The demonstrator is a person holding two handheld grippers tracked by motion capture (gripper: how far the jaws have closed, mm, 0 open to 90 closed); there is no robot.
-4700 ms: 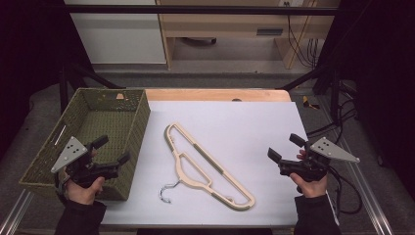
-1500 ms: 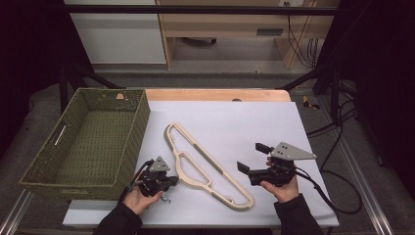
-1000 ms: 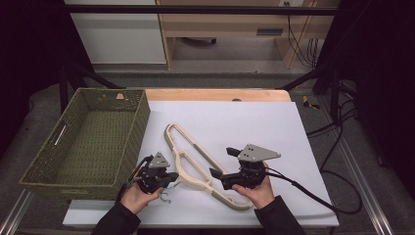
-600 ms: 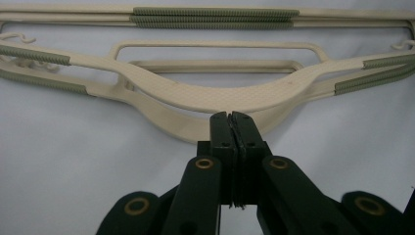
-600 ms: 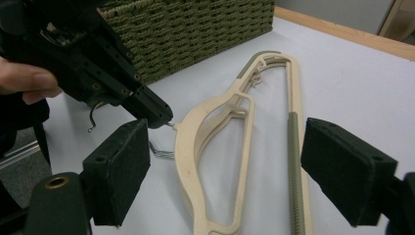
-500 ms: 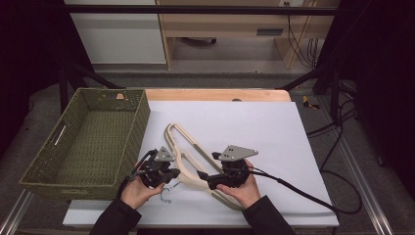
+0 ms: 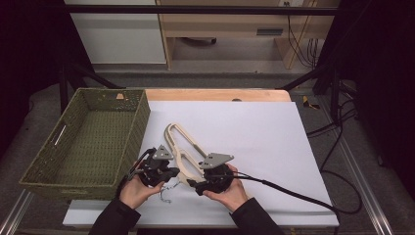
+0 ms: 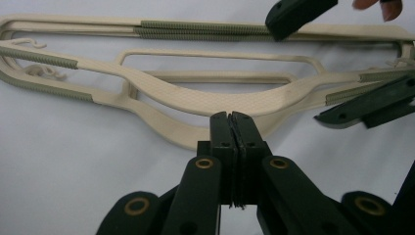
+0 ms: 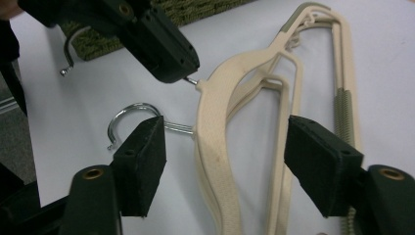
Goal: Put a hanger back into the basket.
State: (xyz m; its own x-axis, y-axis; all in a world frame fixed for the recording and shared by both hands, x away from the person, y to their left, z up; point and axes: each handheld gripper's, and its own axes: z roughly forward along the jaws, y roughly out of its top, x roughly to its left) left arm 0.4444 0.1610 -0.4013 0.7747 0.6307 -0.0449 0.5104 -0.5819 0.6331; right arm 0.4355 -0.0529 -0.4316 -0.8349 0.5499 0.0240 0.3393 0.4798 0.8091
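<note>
White sheeting covers your tabletop [image 7: 254, 127], with dark floor and pale cabinets behind it at the top of the high view. A green woven basket [image 7: 73, 147] sits at the left of that frame.

Your hangers [image 7: 182, 149] lie stacked just right of the basket, in the lower middle of the frame. There look to be two cream ones with ribbed green grips. Their long axis runs from the upper left down toward the lower right, and the metal hooks [image 9: 128, 115] stick out toward the lower left, at your near edge. In the high view the lower end of the stack is hidden under your two tools and hands, so you can't follow the bars all the way. How many hooks there are is clearer in the right gripper view: one lies on the sheet between the jaws, and another one curls at the upper left [image 9: 72, 49], partly covered.

Your left tool [image 7: 169, 172] is shut, jaws pressed together on the wire neck of the upper hanger's hook, right where it enters the cream body.

Your right tool [image 7: 195, 185] stands part open. Its jaws have just been closing, and they straddle the hangers' middle without touching them. The bottom of that view cuts off the hanger bodies.
</note>
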